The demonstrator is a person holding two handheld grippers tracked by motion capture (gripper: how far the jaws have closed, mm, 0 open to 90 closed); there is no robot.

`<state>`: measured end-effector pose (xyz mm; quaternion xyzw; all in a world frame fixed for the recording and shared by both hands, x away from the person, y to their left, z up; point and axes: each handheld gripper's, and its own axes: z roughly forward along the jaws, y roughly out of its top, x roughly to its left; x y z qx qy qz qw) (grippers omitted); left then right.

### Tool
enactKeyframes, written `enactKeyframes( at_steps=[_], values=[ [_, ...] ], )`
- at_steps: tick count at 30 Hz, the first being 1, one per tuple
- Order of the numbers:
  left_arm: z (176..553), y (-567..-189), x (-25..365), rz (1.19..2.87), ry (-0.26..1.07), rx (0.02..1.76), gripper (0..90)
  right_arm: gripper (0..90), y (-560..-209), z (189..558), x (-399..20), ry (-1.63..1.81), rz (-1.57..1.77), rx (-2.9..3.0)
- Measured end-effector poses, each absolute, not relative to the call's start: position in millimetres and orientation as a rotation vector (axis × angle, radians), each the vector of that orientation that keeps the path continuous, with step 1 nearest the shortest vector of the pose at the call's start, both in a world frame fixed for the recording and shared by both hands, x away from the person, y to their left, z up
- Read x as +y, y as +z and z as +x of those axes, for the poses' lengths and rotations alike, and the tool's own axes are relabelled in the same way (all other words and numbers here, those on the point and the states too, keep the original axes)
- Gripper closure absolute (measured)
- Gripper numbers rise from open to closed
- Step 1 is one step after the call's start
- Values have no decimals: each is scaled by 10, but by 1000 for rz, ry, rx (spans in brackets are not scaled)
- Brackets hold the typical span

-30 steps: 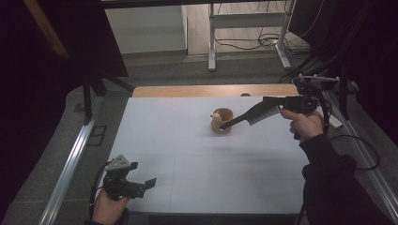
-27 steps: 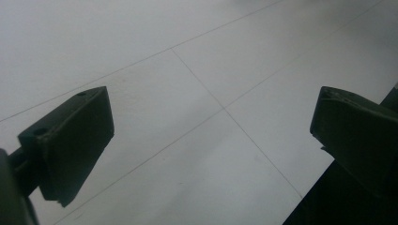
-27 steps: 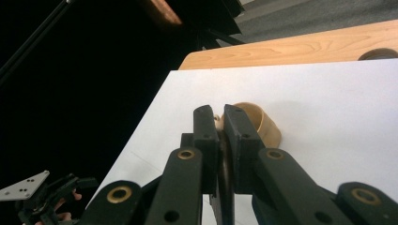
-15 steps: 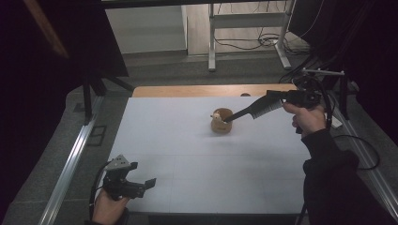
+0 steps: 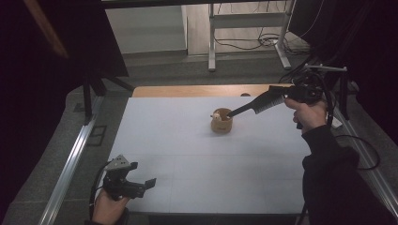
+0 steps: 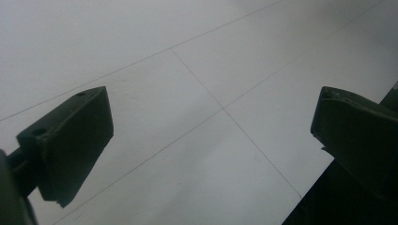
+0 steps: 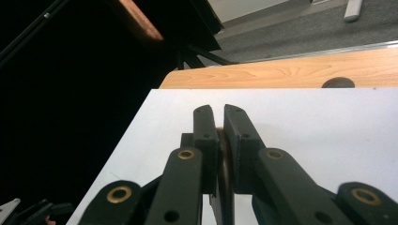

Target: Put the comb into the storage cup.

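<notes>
Out at the far right of the surface, the right tongs (image 5: 230, 114) were clenched, and they reached in a long slant from the person's right hand (image 5: 307, 112) down to the small wooden bowl (image 5: 221, 123). In the right gripper view those tongs (image 7: 217, 112) stood all but together, and a thin brown piece (image 7: 224, 159) was pinched between the pads. What that piece was, I could not tell; the black jaws covered whatever lay under them. From above, the tips sat right at the bowl's rim, beside a pale lump (image 5: 218, 115) inside it. The bowl itself stood upright on the white surface (image 5: 187, 145), right of centre and towards the far edge.

Down at the near left corner, the left tongs (image 5: 151, 182) were released. They sat in the person's left hand (image 5: 109, 208) just over the edge of the sheet. The left gripper view showed these tongs (image 6: 211, 108) spread wide with nothing between them, just the white sheet and its faint ruled lines.

Beyond the sheet ran a strip of bare wood (image 5: 187, 90), with a small dark round thing (image 5: 244, 94) on it. Grey floor and loose cables (image 5: 248, 44) lay past that.
</notes>
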<state>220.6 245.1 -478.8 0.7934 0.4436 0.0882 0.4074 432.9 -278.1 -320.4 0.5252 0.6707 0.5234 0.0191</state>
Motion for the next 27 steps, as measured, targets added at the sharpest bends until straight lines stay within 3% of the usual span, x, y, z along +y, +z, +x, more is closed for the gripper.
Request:
enactKeyframes(
  at_steps=[27],
  values=[
    [2208, -4789, 2454, 2002, 216, 1115, 1, 841, -3337, 4554, -2639, 1576, 1657, 2064]
  ],
)
